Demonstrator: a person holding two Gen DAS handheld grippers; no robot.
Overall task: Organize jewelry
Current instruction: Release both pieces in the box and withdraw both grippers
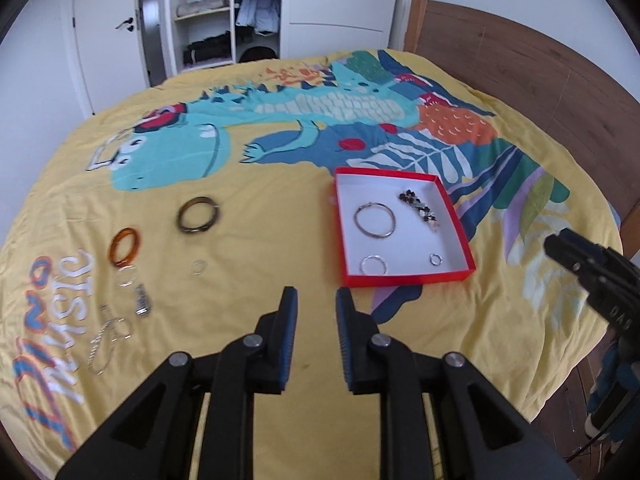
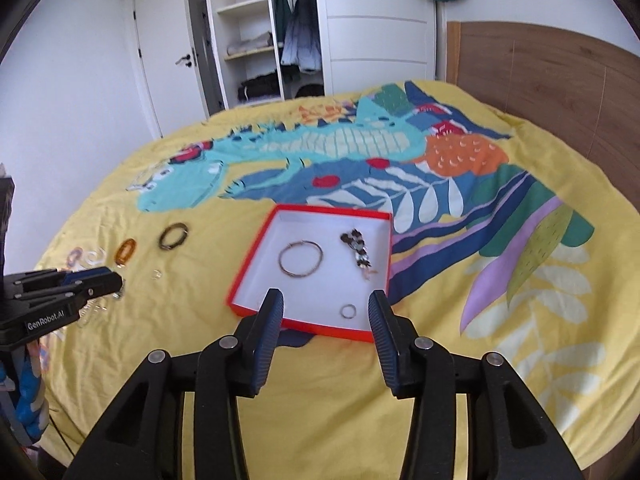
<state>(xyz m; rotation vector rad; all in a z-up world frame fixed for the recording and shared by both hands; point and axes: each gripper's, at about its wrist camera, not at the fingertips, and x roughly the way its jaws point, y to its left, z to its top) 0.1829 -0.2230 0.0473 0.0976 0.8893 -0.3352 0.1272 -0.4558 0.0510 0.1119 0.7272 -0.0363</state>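
A red box [image 1: 408,280] [image 2: 320,328] with a white inside lies on the yellow bedspread. It holds a large silver bangle [image 1: 375,220] [image 2: 301,264], a beaded piece [image 1: 420,210] [image 2: 358,250] and two small rings [image 1: 374,266]. Left of the box, a dark bangle [image 1: 199,215] [image 2: 173,236], an amber bangle [image 1: 126,248], a clear ring [image 1: 199,267] and a chain bracelet [image 1: 106,336] lie loose. My left gripper [image 1: 317,294] hangs open and empty above the bedspread, near the box's front left corner. My right gripper [image 2: 326,298] is open and empty over the box's front edge.
The dinosaur-print bedspread [image 1: 280,208] covers the whole bed. A wooden headboard [image 1: 520,60] runs along the right. An open wardrobe [image 1: 224,12] and a white door [image 1: 108,32] stand beyond the bed's far edge.
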